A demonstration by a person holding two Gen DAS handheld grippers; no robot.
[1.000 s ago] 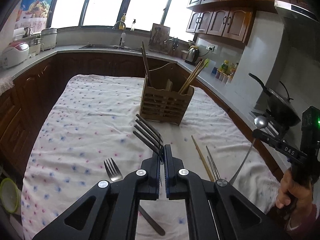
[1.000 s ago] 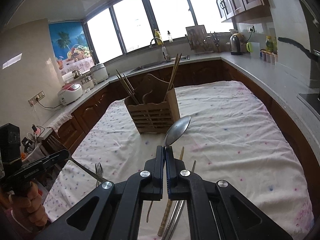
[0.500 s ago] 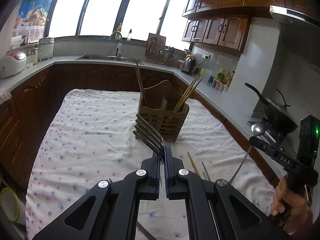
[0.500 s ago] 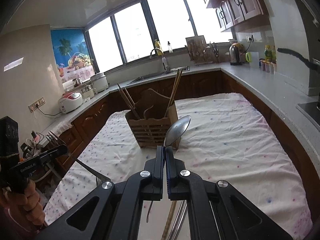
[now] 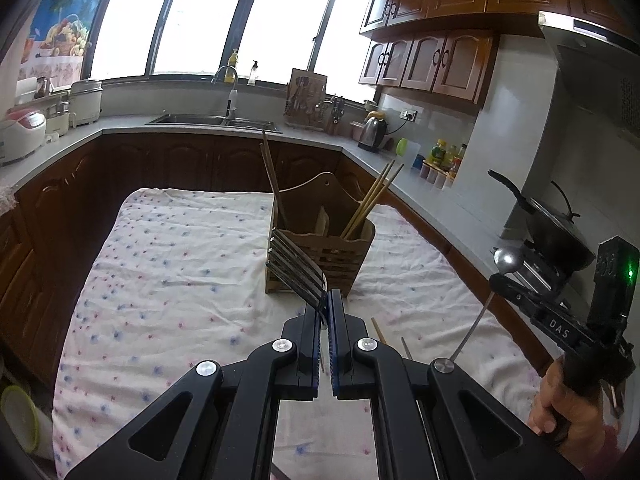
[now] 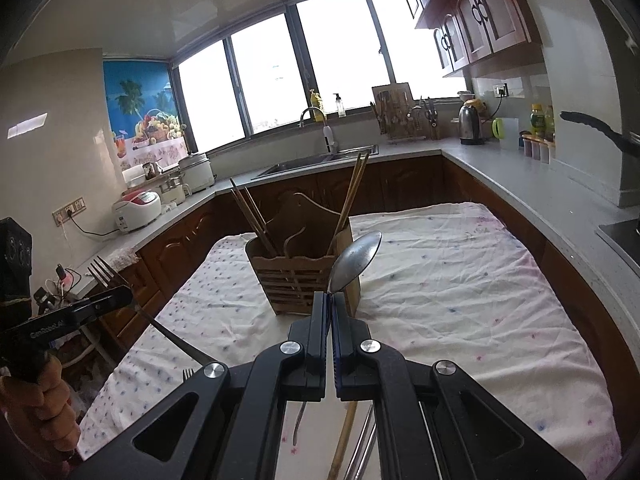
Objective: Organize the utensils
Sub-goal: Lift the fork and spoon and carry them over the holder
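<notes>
Pinching steel fork [image 5: 296,270], tines up: left gripper [image 5: 325,312] | right gripper [image 6: 329,304] clamps dull spoon [image 6: 354,260], bowl up

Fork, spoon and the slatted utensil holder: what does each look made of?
The fork, clamped in the left gripper, looks like polished steel: dark, glossy tines. The spoon, clamped in the right gripper, looks like duller metal, grey with a soft sheen on the bowl. The utensil holder looks like unpainted wood or bamboo: tan, matte, slatted sides.
</notes>
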